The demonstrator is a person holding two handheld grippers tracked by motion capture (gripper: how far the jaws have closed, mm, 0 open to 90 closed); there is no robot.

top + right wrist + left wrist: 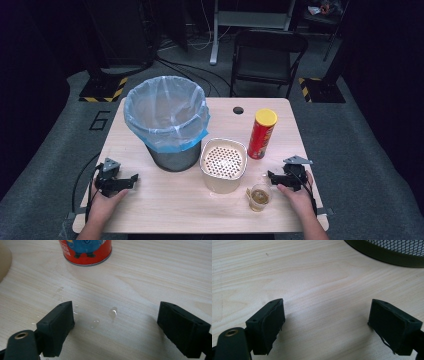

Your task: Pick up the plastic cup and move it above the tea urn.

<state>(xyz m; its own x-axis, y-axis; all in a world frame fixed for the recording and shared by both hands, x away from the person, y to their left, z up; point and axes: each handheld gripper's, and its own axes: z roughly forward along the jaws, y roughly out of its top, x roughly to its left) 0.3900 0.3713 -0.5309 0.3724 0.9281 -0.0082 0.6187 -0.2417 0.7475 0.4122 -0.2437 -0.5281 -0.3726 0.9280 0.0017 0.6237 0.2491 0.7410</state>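
Observation:
A mesh bin [170, 150] lined with a pale blue bag stands at the table's left centre. In front of it to the right sits a cream strainer bowl [223, 165], a small glass of amber liquid [259, 197] and a red chip can [262, 134] with a yellow lid. My left gripper [131, 179] rests open on the wood left of the bin, nothing between its jaws; the bin's base [387, 255] is ahead of it. My right gripper [272, 176] is open beside the glass, facing the can's base [86, 252], over several water drops [113, 312].
The wooden table [165, 210] has a cable hole [238, 110] near its far edge. A black folding chair [267, 57] stands behind the table, and stands with striped bases [102, 90] sit on the floor beyond.

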